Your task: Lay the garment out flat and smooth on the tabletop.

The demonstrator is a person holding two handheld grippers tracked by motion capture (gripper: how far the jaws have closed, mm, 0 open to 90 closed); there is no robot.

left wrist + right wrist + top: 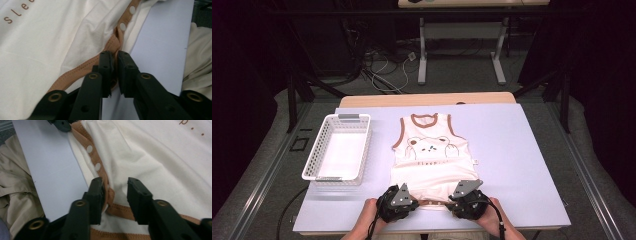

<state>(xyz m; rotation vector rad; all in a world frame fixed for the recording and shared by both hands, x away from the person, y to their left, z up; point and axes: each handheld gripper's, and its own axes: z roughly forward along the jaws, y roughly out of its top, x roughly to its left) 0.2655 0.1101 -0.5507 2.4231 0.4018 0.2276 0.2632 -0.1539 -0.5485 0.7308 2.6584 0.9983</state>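
A cream sleeveless baby bodysuit (pixel 432 160) with a bear print and brown trim lies flat in the middle of the pale mat (pixel 512 165), neck away from me. Both grippers are at its near hem. In the left gripper view, my left gripper (pixel 114 56) is shut on the brown hem trim (pixel 110 45), just below two white snaps (pixel 122 26). In the right gripper view, my right gripper (pixel 115 182) stands open with the brown trim (pixel 110 195) bunched between its jaws; one pad (pixel 96 186) touches it. From above, the left gripper (pixel 408 201) and right gripper (pixel 455 200) sit close together.
A white mesh basket (pixel 360 160) stands on the mat's left side, with nothing in it. Bare mat lies to the right of the garment. Beige cloth on the person's lap (pixel 15 170) shows beyond the mat's near edge. A desk frame and cables lie on the floor behind.
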